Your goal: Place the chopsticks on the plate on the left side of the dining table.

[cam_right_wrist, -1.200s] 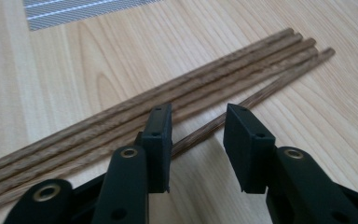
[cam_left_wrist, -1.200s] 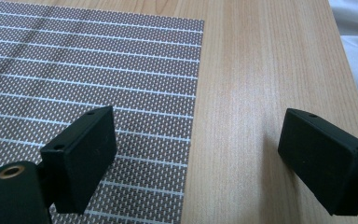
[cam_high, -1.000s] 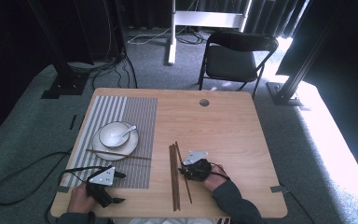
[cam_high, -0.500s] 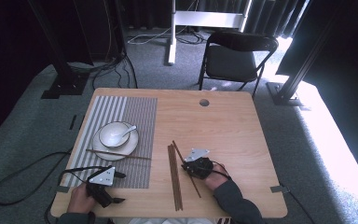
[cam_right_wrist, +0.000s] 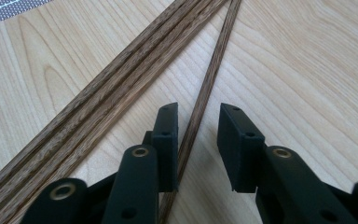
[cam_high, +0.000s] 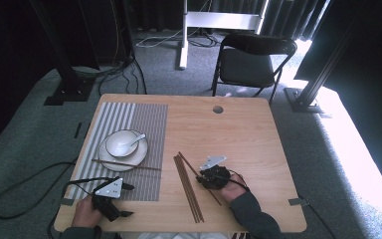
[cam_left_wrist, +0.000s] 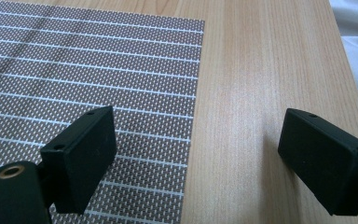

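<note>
R gripper point(cam_right_wrist: 196, 140) sits low over the single dark brown wooden chopstick point(cam_right_wrist: 209, 84) lying loose on the light wood counter point(cam_high: 248, 134), just beside the bundle of dark brown wooden chopsticks point(cam_high: 189, 186); its fingers point(cam_right_wrist: 168, 140) have just been opening, now apart w/ the stick between them, left pad close to it, not clamped. Step in hand, I'd judge: picking that lone stick. To do it well: centre the stick between the pads; keep the gripper low so the pads catch the thin shaft, not the counter; close slowly & squarely; lift level so it doesn't pivot out; stay clear of the bundle. L gripper point(cam_left_wrist: 196, 154) rests near the counter's near edge by the grey striped woven placemat point(cam_left_wrist: 88, 70); fingers wide apart, nothing between.
</note>
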`<state>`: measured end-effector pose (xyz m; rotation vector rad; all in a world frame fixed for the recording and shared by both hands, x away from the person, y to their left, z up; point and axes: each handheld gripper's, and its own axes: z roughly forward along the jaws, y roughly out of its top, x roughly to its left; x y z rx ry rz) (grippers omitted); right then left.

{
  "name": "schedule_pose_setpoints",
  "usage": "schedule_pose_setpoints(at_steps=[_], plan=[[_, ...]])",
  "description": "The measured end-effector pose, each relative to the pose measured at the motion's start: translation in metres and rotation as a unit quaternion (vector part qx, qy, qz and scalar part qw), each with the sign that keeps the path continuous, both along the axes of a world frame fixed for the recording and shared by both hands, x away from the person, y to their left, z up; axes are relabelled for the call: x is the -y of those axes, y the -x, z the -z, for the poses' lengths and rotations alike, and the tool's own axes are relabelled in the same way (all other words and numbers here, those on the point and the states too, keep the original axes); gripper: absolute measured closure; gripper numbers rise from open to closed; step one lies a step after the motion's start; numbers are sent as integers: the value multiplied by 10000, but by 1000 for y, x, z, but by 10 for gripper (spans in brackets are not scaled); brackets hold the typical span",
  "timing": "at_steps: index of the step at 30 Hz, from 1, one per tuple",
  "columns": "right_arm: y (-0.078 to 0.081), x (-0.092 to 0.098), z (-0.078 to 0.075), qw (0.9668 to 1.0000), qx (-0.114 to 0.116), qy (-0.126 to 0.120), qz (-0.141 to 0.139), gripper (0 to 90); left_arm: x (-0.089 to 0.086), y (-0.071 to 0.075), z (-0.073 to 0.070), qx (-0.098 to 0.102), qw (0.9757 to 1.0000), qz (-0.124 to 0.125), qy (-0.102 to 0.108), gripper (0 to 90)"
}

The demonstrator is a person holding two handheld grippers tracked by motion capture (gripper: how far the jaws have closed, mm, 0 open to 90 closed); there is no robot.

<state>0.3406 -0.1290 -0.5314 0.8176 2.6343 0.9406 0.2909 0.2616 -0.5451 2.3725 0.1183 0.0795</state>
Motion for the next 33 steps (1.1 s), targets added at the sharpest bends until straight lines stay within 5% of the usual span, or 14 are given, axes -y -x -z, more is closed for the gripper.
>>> schedule_pose_setpoints(at_steps=[8,16,33], plan=[[-3,1,1,9995,54,-6,306,827,0,0,0,0,10000,0,-1,116],[-7,4,1,9974,61,-6,715,841,0,0,0,0,10000,0,0,116],[-6,0,2,9954,450,204,820,846,0,0,0,0,10000,0,0,116]])
